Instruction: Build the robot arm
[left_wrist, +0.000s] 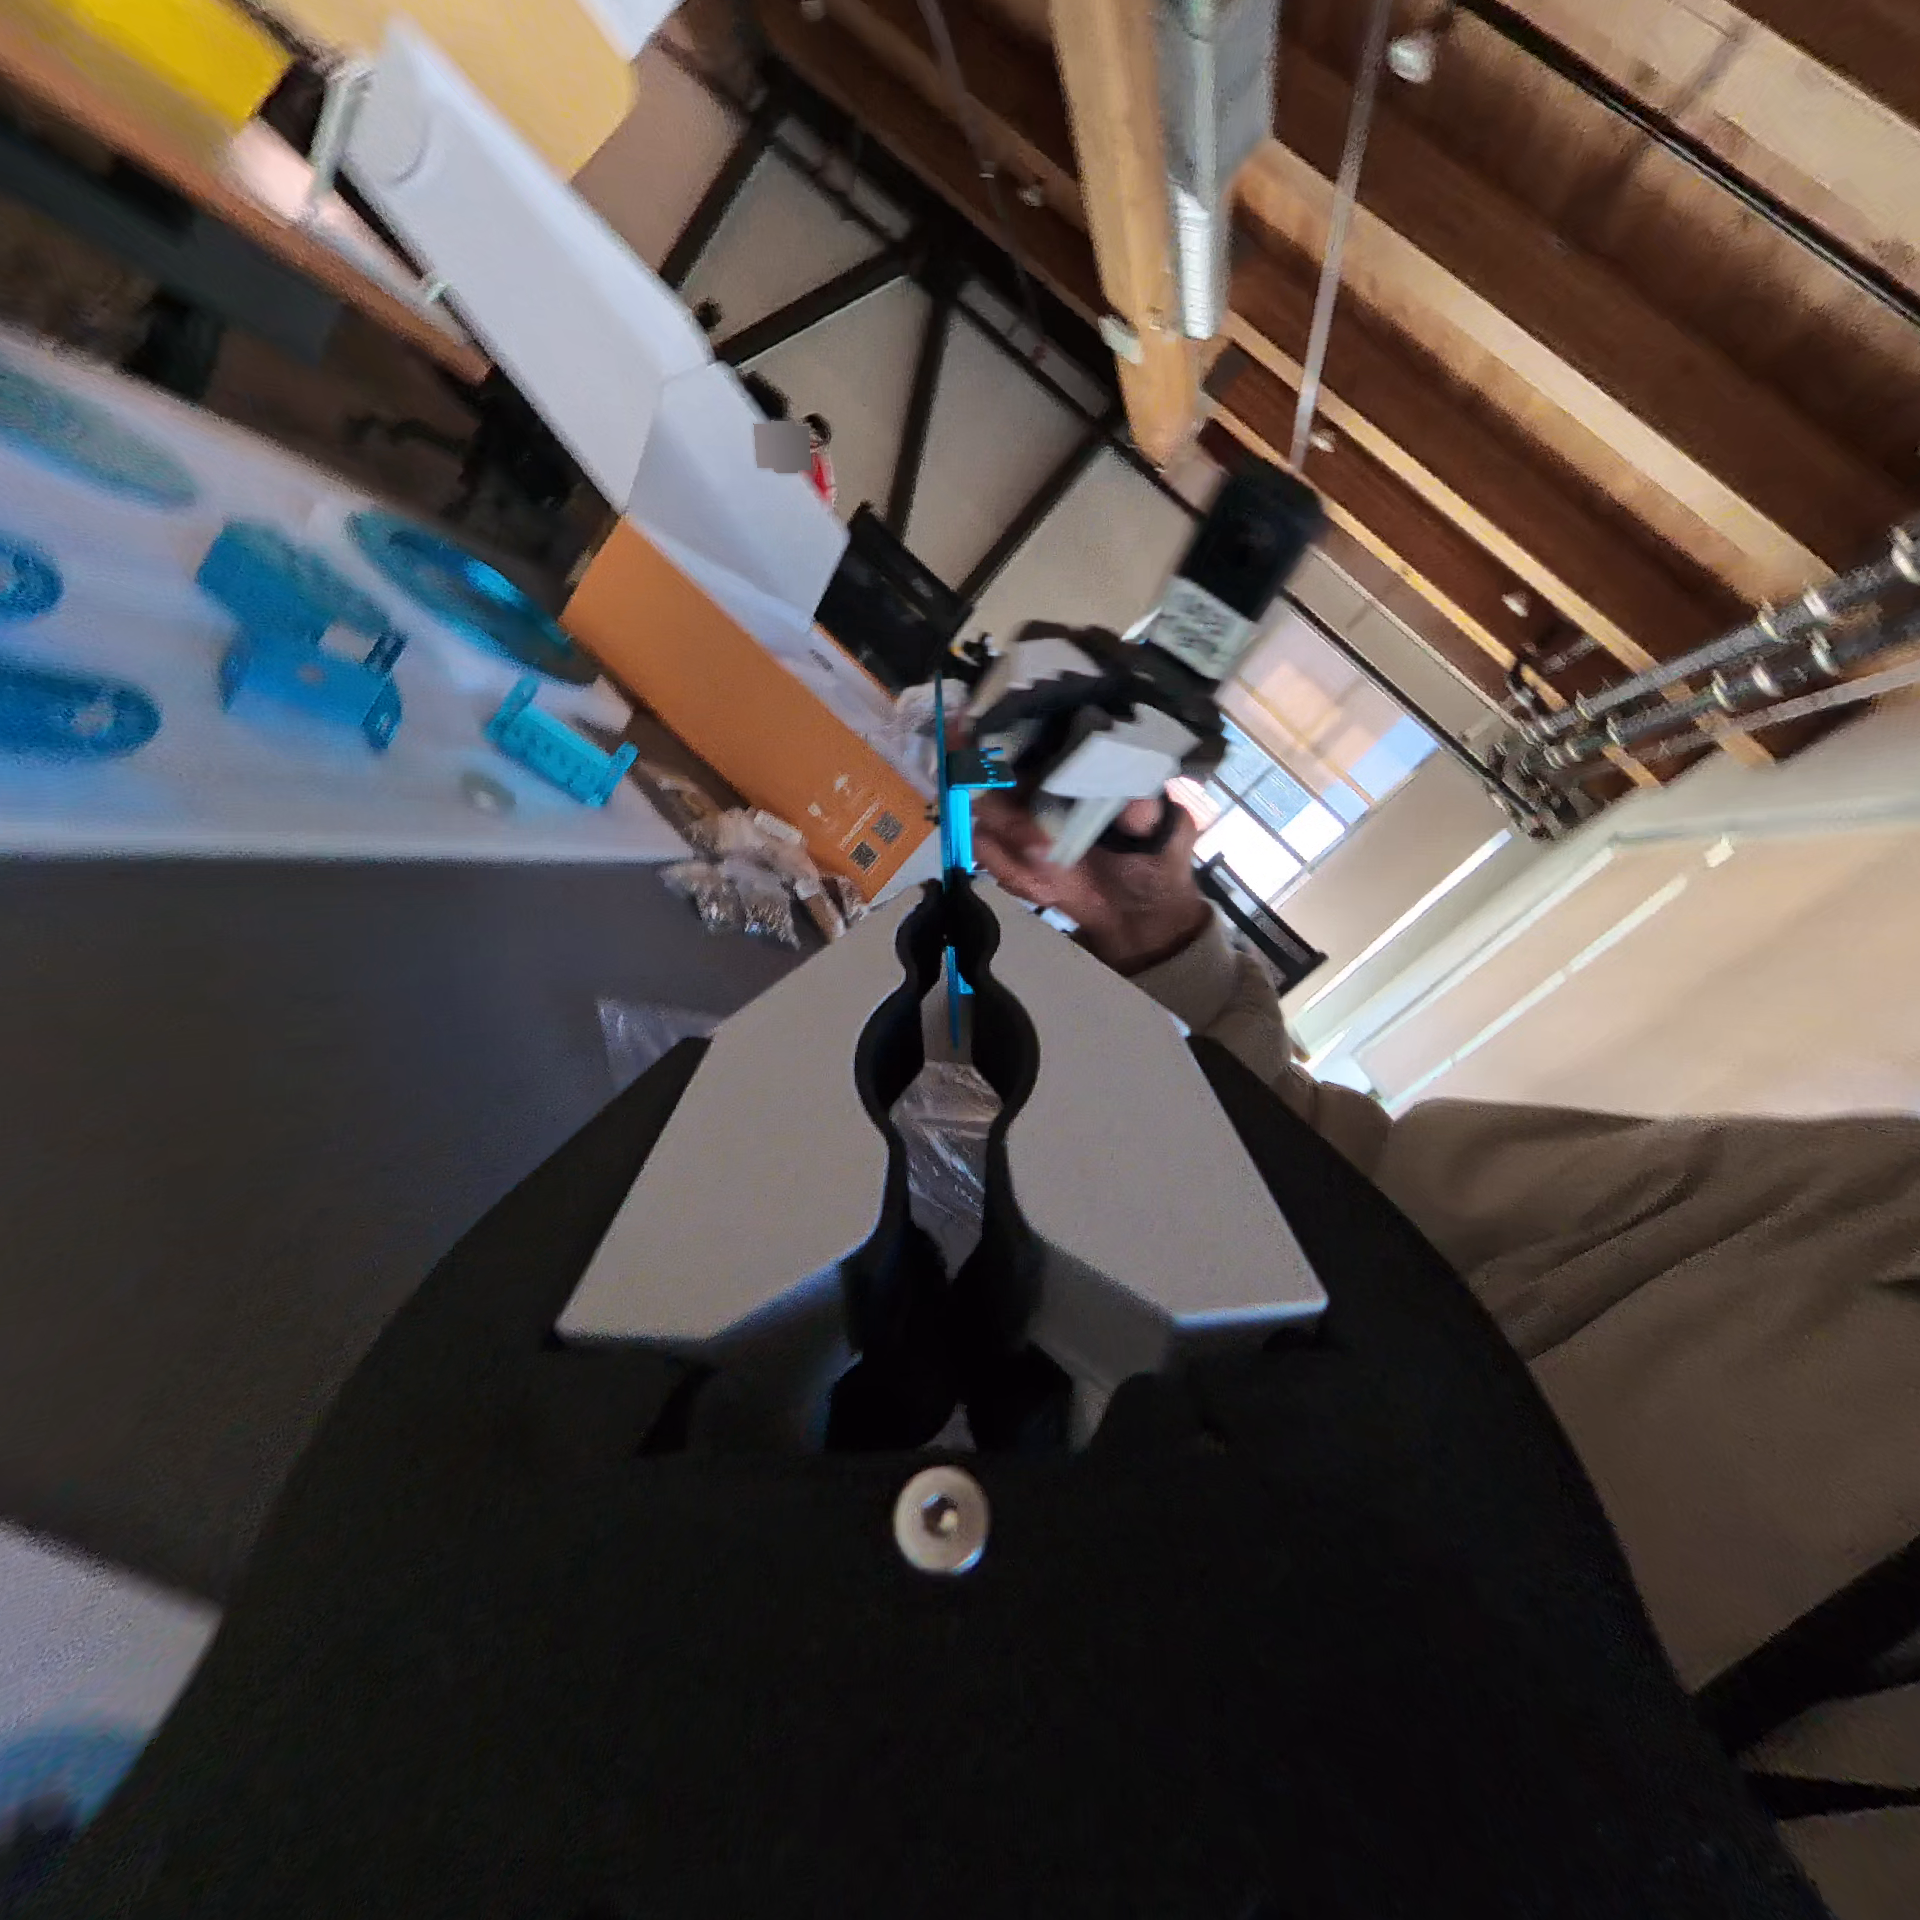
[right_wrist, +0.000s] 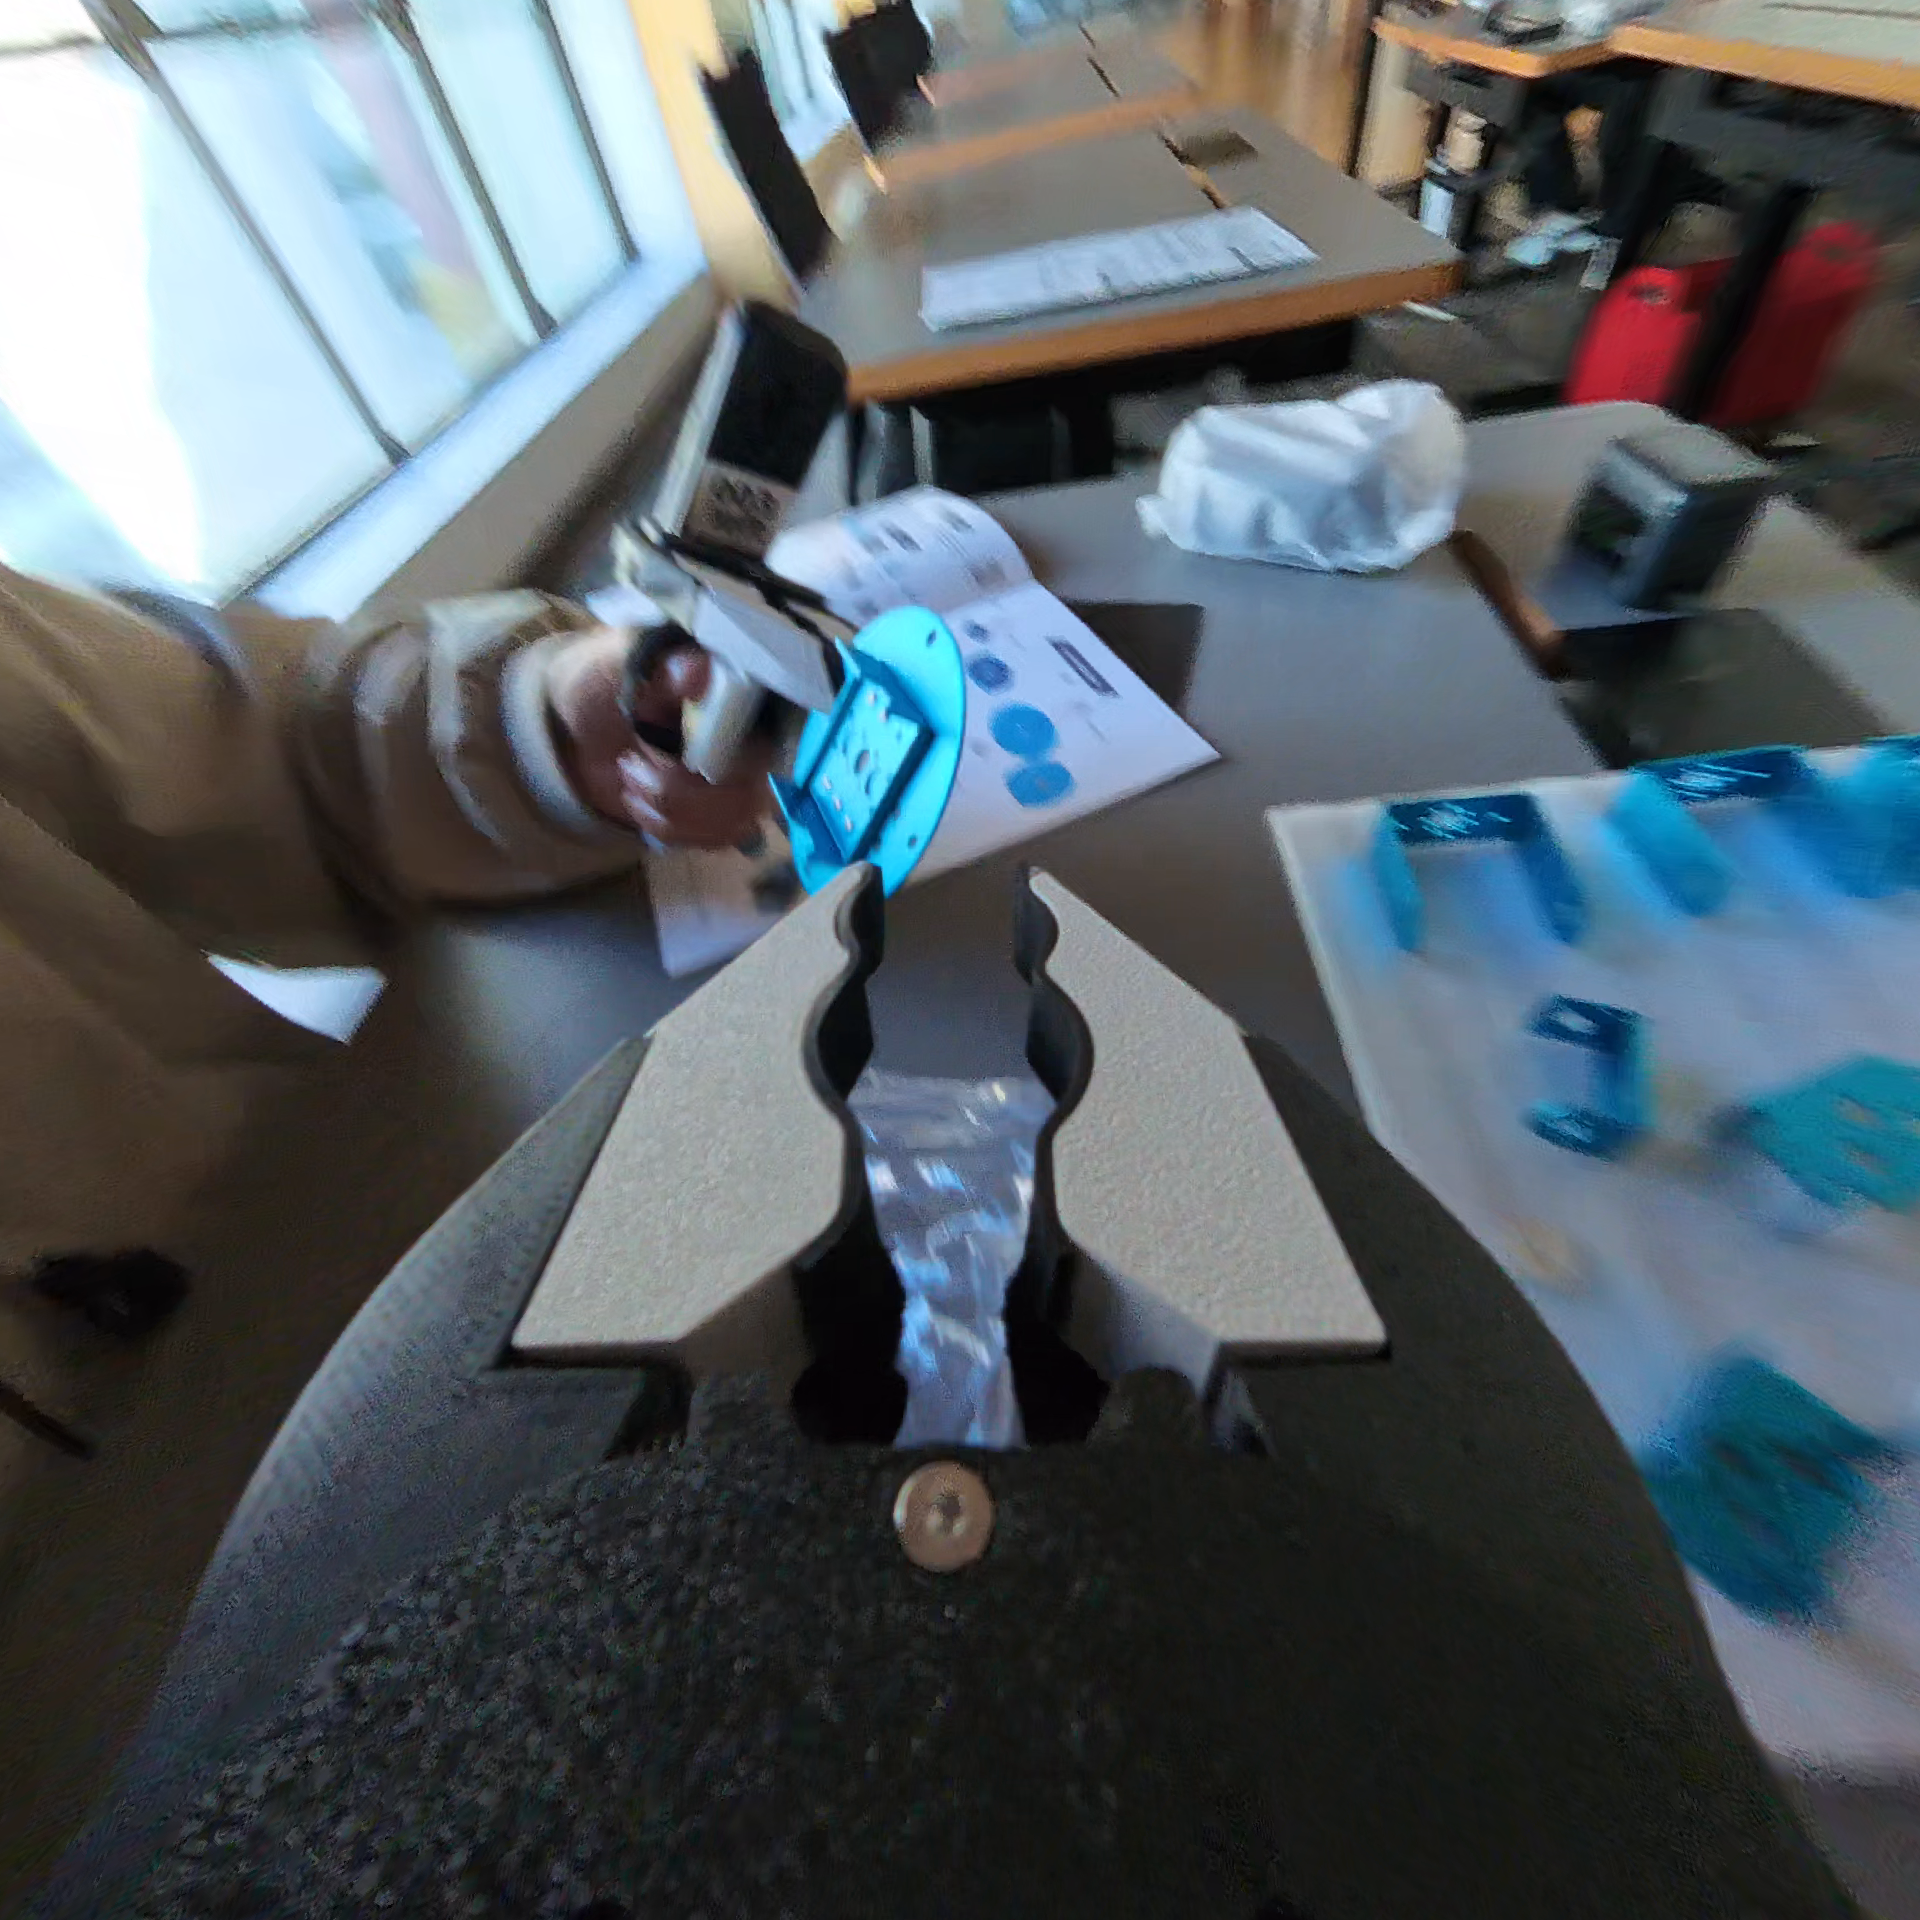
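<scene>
My left gripper is shut on a thin blue metal disc, seen edge-on and held in the air. In the right wrist view the disc is round and carries a square blue bracket on its face. It is held tilted above the grey table by a hand in a tan sleeve. My right gripper is open and empty, with its left fingertip just below the disc's lower edge. A clear plastic bag lies under its fingers.
A white board at the right holds several blue metal brackets and plates. An open booklet lies behind the disc. A white plastic bag, a dark box, an orange carton and small hardware bags sit around. Spacing between my two grippers at the tips: around 10 cm.
</scene>
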